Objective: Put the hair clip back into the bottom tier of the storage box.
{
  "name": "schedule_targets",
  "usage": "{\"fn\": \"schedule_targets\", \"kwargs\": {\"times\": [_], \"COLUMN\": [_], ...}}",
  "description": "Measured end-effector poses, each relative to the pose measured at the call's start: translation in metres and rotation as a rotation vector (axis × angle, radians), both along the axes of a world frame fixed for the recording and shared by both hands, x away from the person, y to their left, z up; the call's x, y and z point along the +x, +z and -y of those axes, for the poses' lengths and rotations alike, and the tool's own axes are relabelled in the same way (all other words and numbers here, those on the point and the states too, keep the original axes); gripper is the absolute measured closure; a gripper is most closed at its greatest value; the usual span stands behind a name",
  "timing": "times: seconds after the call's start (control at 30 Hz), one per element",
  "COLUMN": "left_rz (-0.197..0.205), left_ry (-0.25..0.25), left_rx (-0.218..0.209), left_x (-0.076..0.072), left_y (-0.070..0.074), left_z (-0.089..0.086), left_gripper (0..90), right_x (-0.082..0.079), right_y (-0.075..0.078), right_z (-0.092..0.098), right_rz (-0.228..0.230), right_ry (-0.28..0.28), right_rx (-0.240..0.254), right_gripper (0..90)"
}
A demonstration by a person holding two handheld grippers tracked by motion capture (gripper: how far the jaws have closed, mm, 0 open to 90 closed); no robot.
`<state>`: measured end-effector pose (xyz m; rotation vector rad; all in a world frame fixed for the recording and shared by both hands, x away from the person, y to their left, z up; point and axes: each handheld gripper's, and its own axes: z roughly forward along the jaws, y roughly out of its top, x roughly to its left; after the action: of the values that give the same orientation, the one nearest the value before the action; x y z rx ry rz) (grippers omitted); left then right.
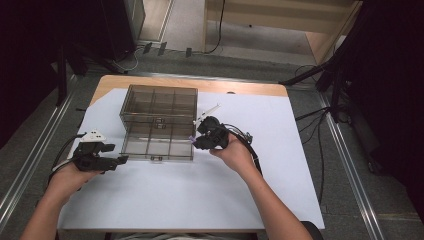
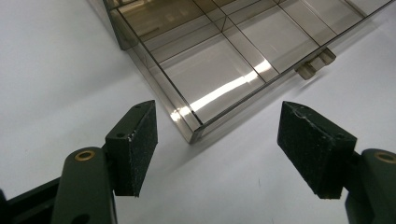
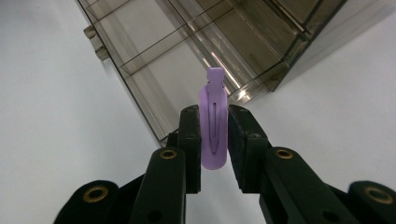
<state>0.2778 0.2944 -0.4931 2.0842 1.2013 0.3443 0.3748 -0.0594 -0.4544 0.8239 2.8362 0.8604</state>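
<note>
Clip: a purple hair clip (image 3: 213, 126) is pinched upright between the fingers (image 3: 189, 140) of the right gripper (image 1: 199, 138), at the right edge of the box's near tray.
Box: a smoky clear compartment box (image 1: 157, 122) lies open on the white worktop (image 1: 200, 200), lid standing at the far side.
Right gripper: closed firmly on the clip; the tip is best carried over a near-right compartment and lowered inside before release.
Left gripper: the left gripper (image 2: 215, 140) is held wide open and empty, just off the tray's near-left corner, placed to steady it.

Grey floor (image 1: 345, 165) surrounds the white-covered wooden table (image 1: 200, 200); pale wooden furniture (image 1: 280, 20) stands behind.
</note>
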Motion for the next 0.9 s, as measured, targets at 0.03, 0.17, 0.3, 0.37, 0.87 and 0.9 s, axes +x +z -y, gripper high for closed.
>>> {"fn": "schedule_targets", "kwargs": {"times": [0.03, 0.17, 0.3, 0.37, 0.87, 0.9], "left_rz": [0.001, 0.004, 0.000, 0.002, 0.010, 0.010], "left_ry": [0.000, 0.005, 0.009, 0.010, 0.002, 0.003], "left_rx": [0.000, 0.001, -0.004, 0.002, -0.004, -0.003], "left_x": [0.000, -0.003, -0.005, -0.006, -0.009, -0.009], "left_y": [0.000, 0.000, 0.001, 0.000, 0.001, 0.001], "left_z": [0.000, -0.001, -0.003, -0.003, -0.001, -0.001], "left_gripper": [29.9, 29.8, 29.8, 29.8, 29.8, 29.8], "right_x": [0.000, 0.000, -0.001, -0.001, -0.001, -0.001], "right_y": [0.000, -0.001, -0.002, -0.002, -0.010, -0.010], "right_z": [-0.001, -0.005, -0.009, -0.012, -0.028, -0.029], "right_rz": [-0.002, -0.005, -0.006, -0.007, 0.001, -0.003], "right_ry": [0.001, 0.007, 0.015, 0.019, 0.031, 0.030], "right_rx": [0.001, 0.005, 0.013, 0.014, 0.023, 0.023], "right_gripper": [77.0, 77.0, 77.0, 76.9, 76.9, 76.9]}}
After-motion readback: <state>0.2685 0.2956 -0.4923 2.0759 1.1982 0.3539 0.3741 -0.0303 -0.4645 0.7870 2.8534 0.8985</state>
